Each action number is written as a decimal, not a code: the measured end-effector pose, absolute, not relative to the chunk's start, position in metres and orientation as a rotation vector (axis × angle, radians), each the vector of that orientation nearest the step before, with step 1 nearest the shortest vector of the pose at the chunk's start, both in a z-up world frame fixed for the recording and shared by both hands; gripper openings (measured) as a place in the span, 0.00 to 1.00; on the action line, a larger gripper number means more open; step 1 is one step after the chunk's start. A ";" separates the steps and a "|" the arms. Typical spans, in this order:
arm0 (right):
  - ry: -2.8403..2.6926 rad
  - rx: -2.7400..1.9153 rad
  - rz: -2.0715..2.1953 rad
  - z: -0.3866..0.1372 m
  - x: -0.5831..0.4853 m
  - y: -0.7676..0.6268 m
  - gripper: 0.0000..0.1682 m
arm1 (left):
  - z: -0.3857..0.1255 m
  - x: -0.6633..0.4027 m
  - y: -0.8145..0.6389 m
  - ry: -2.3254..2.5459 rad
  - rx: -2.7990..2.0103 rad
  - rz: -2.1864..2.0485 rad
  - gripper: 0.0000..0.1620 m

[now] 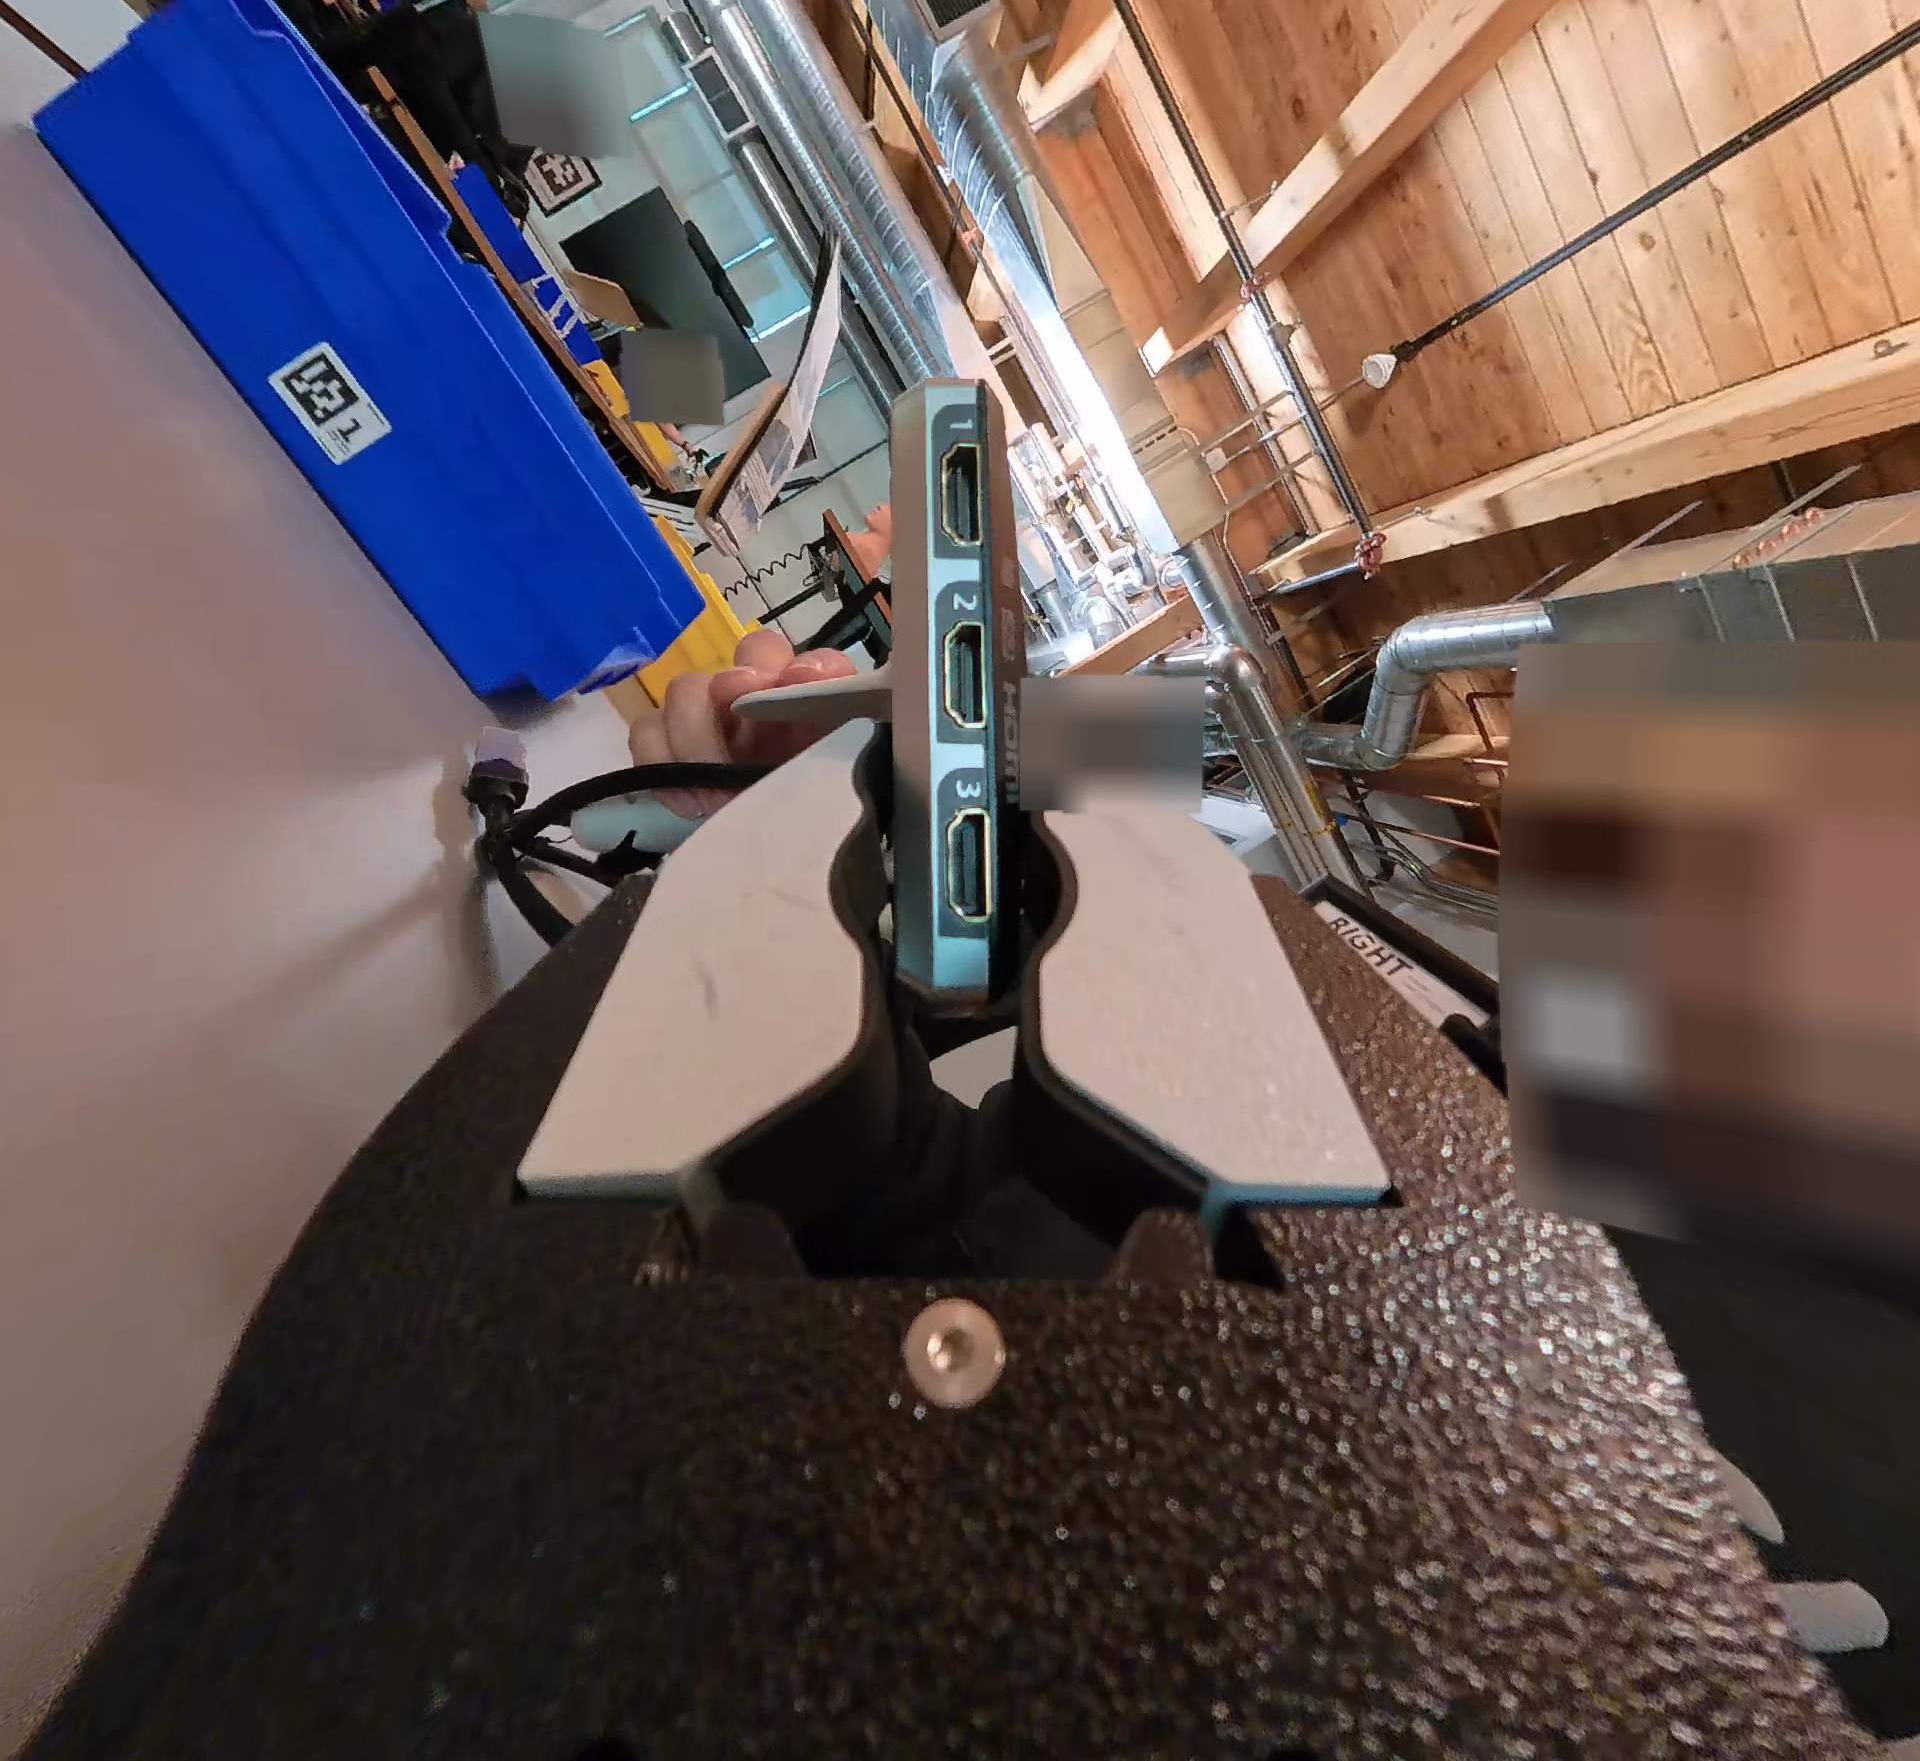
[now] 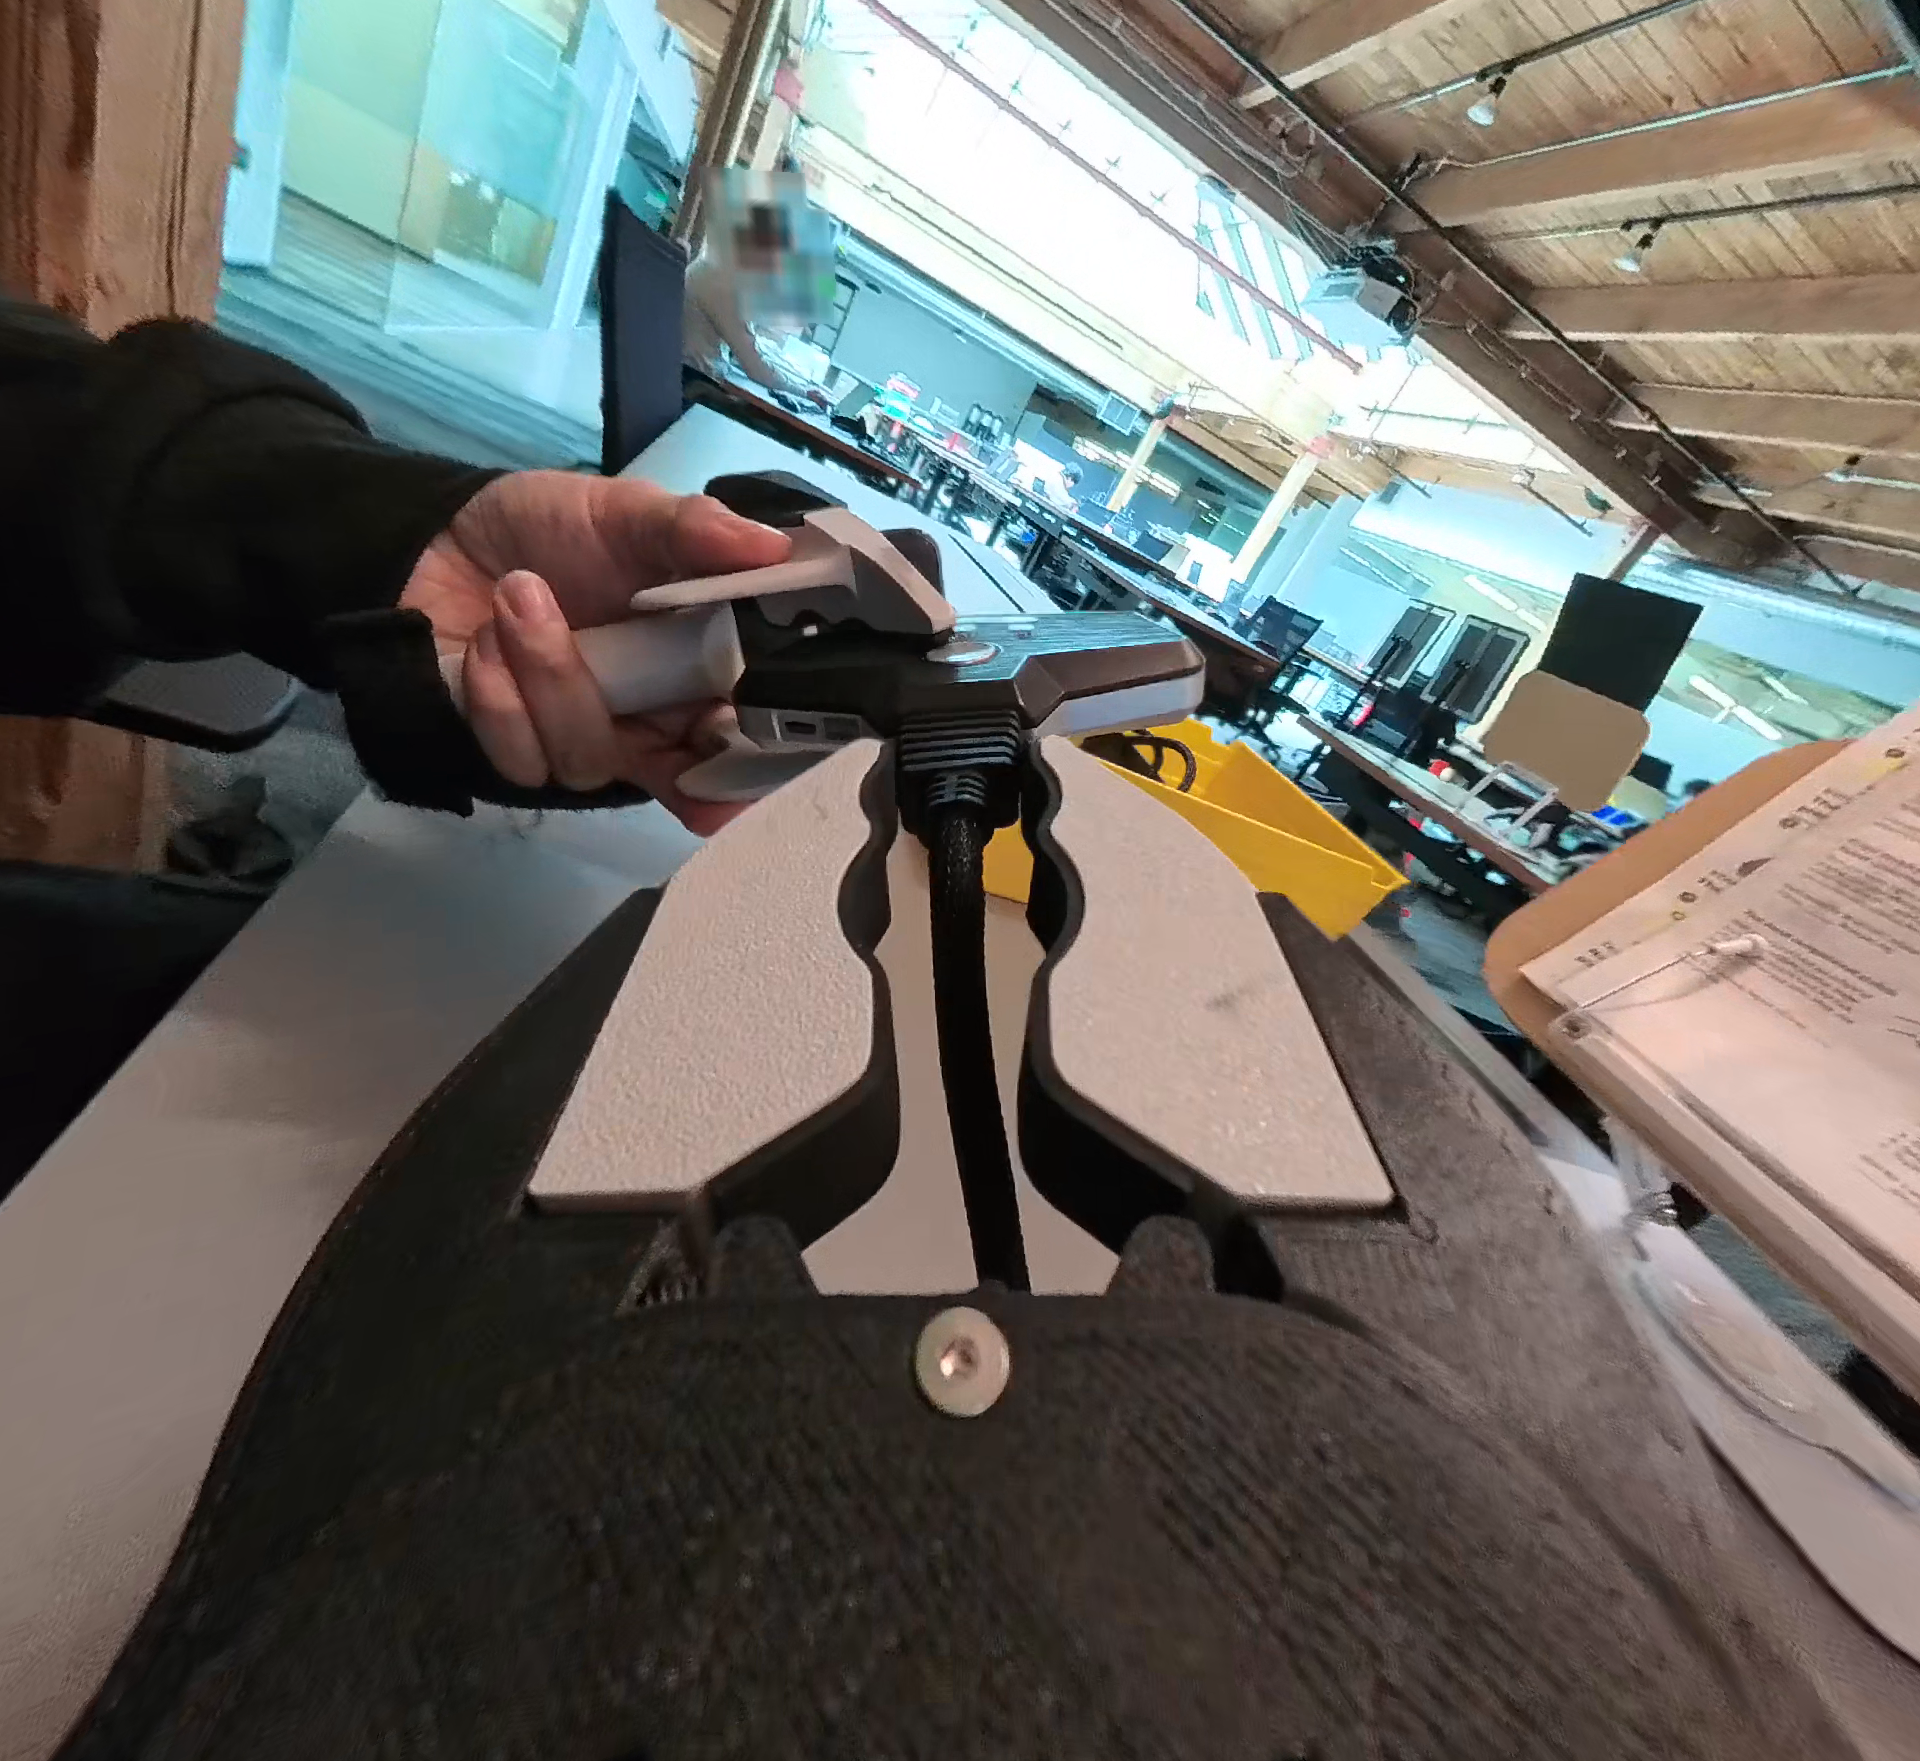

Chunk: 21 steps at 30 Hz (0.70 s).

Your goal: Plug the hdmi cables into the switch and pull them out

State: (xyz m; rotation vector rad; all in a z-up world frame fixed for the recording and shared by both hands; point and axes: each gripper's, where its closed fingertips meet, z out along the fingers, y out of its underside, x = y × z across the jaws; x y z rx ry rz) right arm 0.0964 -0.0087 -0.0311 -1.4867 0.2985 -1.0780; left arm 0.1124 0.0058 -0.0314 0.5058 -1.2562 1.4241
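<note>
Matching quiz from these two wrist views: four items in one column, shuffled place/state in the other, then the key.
Items
1. HDMI switch
2. black braided cable
3. blue bin
4. yellow bin

Place or state
A. open-topped, just beyond the right tool
B. gripped in the left tool, three numbered ports empty
C. runs between the right tool's fingers, its plug in the switch
D. at the far left in the left wrist view, with a square marker on its side

Pairs: 1-B, 2-C, 3-D, 4-A
</note>
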 end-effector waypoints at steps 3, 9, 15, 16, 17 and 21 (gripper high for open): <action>0.343 -1.427 -1.006 -0.031 0.105 -0.012 0.14 | -0.032 0.120 0.000 -1.252 0.527 1.423 0.13; 0.363 -1.379 -1.015 -0.028 0.117 -0.020 0.14 | -0.028 0.131 -0.009 -1.275 0.543 1.428 0.13; 0.406 -1.437 -1.059 -0.030 0.127 -0.023 0.14 | -0.028 0.144 -0.014 -1.383 0.522 1.506 0.15; 0.419 -1.432 -1.039 -0.031 0.129 -0.024 0.14 | -0.029 0.147 -0.015 -1.432 0.515 1.539 0.16; 0.439 -1.417 -1.028 -0.031 0.131 -0.028 0.14 | -0.029 0.152 -0.015 -1.486 0.508 1.587 0.17; 0.522 -1.289 -0.957 -0.015 0.136 -0.055 0.14 | -0.008 0.185 -0.004 -1.668 0.455 1.937 0.23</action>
